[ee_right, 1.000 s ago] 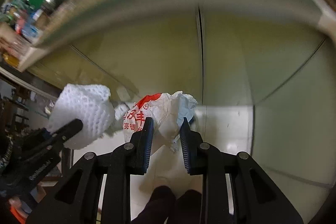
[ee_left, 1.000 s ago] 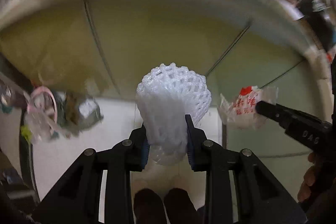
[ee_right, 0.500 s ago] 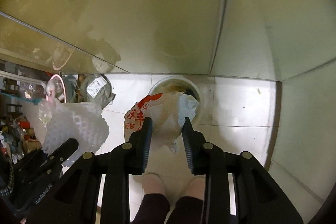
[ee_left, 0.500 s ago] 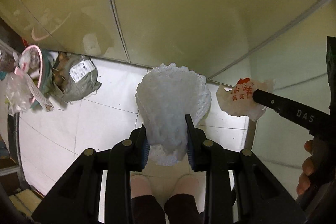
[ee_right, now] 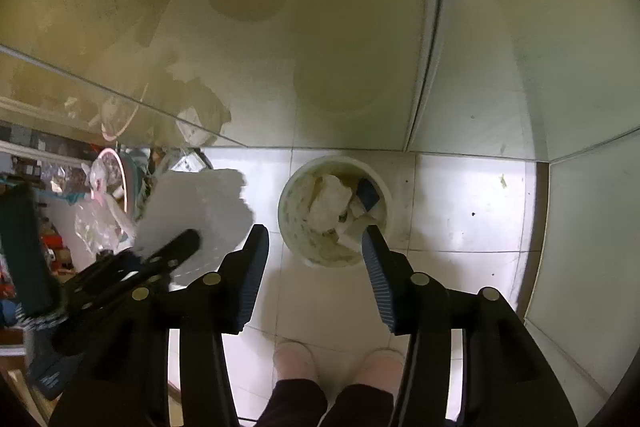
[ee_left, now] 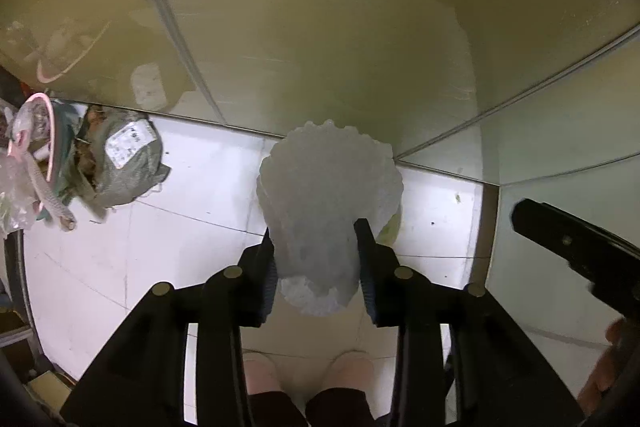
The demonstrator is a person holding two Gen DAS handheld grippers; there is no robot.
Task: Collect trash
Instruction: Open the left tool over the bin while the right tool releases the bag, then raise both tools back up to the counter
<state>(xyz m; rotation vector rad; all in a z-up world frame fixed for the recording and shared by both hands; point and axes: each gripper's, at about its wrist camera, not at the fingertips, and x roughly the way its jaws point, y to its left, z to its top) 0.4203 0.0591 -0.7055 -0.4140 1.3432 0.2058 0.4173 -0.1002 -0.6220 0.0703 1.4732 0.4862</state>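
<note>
A white foam fruit net hangs between the fingers of my left gripper. Its jaws are opening, but the pads still touch the net's sides. From the right wrist view the same net and left gripper show at the left. My right gripper points down over a round pale trash bin on the floor. Its jaws are opening with nothing between them. A crumpled white wrapper lies inside the bin with other scraps. In the left wrist view the net hides most of the bin.
A stuffed grey-green bag and a pink-rimmed basket with clear plastic sit on the white tile floor at the left. Glossy yellowish wall panels stand behind the bin. The person's pink slippers are below the grippers.
Both grippers have sunk toward the floor. The right gripper has opened, and the red-and-white wrapper it held now lies in the bin. The left gripper still has the net.
</note>
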